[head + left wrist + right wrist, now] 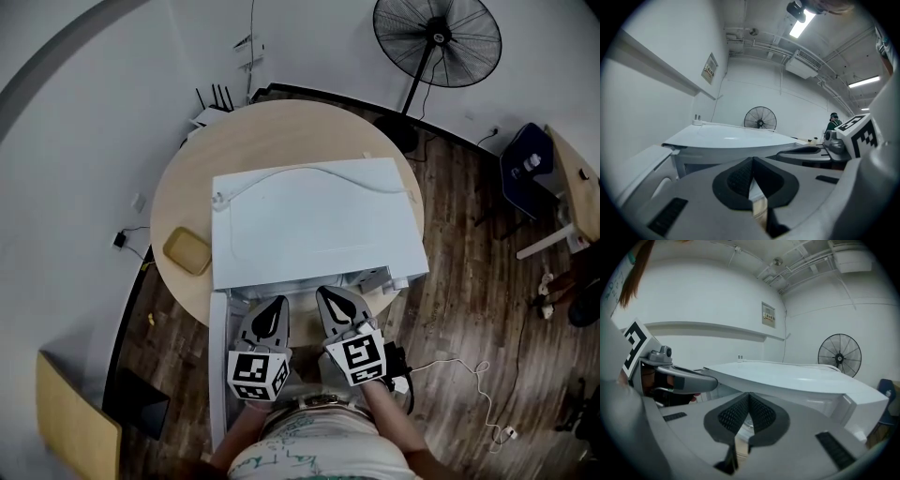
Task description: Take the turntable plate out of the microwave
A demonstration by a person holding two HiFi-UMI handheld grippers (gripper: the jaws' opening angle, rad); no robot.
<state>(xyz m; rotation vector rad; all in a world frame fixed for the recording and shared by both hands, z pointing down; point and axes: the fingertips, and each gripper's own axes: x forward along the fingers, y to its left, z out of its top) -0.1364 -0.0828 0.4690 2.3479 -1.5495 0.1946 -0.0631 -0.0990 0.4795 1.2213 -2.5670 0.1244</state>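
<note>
A white microwave [314,220] stands on a round wooden table [281,127], its door [217,375] swung open to the left. The turntable plate is hidden under the microwave's top in every view. My left gripper [275,305] and right gripper [328,295] are side by side just in front of the oven's open front, both pointing at it. The left gripper [751,161] is shut with nothing between its pads, below the microwave's top [731,138]. The right gripper [749,397] is also shut and holds nothing, facing the oven [797,378].
A tan square dish [187,250] lies on the table left of the microwave. A white cable [309,173] runs over the oven's top. A standing fan [437,39] is behind the table, a blue chair [525,169] at right, a wooden board [75,422] at lower left.
</note>
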